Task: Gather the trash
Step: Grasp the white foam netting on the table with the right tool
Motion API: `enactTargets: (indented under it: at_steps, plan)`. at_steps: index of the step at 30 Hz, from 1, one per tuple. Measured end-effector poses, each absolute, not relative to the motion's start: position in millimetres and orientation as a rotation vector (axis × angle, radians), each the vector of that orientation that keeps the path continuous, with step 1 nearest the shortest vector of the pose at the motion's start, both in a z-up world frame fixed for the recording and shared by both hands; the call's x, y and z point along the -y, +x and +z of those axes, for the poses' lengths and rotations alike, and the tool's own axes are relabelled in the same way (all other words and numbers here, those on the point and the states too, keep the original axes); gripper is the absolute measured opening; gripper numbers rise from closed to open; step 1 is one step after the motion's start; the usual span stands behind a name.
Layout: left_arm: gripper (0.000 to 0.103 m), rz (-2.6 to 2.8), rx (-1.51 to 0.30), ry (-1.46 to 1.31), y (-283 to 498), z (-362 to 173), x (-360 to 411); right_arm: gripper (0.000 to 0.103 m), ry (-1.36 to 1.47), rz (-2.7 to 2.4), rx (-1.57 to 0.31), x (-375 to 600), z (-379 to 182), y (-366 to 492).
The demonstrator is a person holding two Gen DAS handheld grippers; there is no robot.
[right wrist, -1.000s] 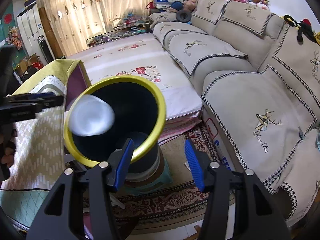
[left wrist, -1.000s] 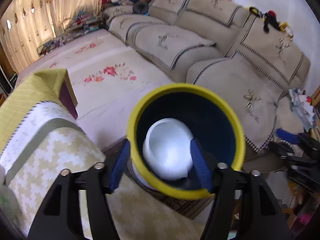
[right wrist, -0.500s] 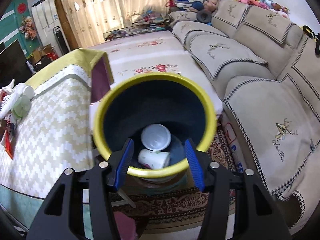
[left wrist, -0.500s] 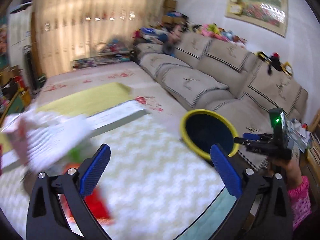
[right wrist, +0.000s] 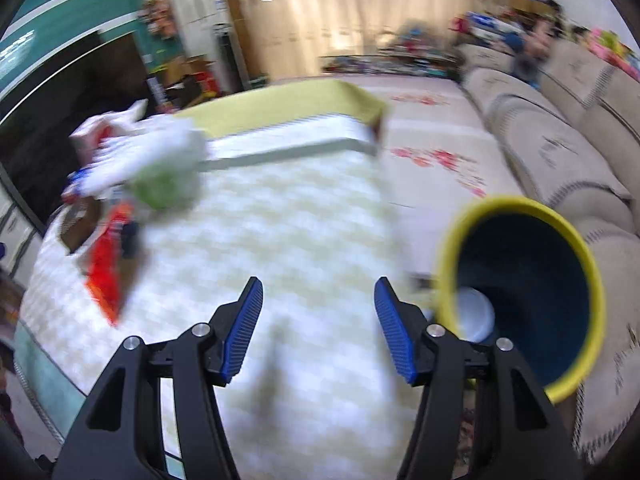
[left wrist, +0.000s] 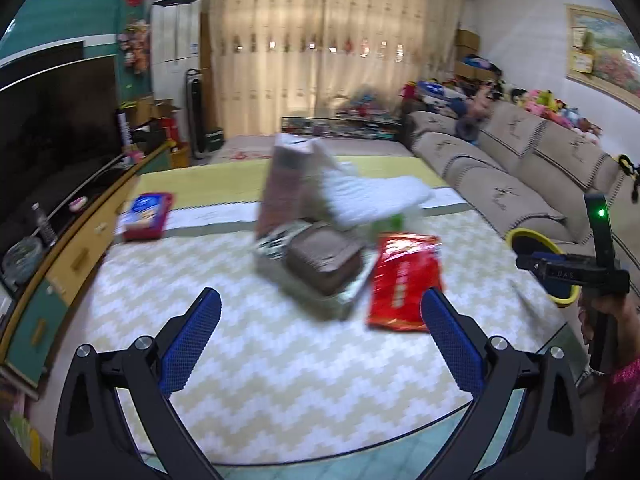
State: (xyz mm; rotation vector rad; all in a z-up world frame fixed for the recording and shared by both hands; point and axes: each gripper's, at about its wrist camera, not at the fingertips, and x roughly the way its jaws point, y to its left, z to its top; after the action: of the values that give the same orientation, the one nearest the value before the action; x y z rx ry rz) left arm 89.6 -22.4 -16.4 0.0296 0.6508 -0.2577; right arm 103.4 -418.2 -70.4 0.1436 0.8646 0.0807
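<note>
Right gripper opening; bin holds cup.

Trash pile on table, packet at its right, bin beside table, sofa behind.

Print on the red packet is too blurred to read.

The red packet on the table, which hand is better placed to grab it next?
Left, probably. The left claw is wide open and empty, facing the red packet just ahead. The right claw, opening and empty, sits beside the yellow bin, with the packet far off.
</note>
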Motion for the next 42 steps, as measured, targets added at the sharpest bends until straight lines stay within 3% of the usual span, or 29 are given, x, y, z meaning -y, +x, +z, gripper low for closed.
enactTargets:
  at_steps: [9, 28, 30, 32, 34, 42]
  plan:
    - [0.098, -0.222, -0.647, 0.011, 85, -21, 4, 0.056, 0.123, 0.272, -0.851, 328, -53, 145]
    - [0.098, -0.251, -0.658, 0.037, 93, -30, 14, 0.057, 0.259, 0.264, -0.877, 321, -36, 232]
    - [0.098, -0.256, -0.658, 0.045, 93, -30, 18, 0.047, 0.246, 0.262, -0.876, 319, -35, 231]
    - [0.098, -0.258, -0.658, 0.049, 93, -29, 19, 0.026, 0.236, 0.259, -0.869, 317, -32, 230]
    - [0.098, -0.258, -0.659, 0.049, 94, -30, 20, 0.018, 0.23, 0.254, -0.844, 318, -27, 226]
    - [0.098, -0.267, -0.679, 0.043, 98, -37, 23, 0.015, 0.232, 0.277, -0.762, 330, -3, 206]
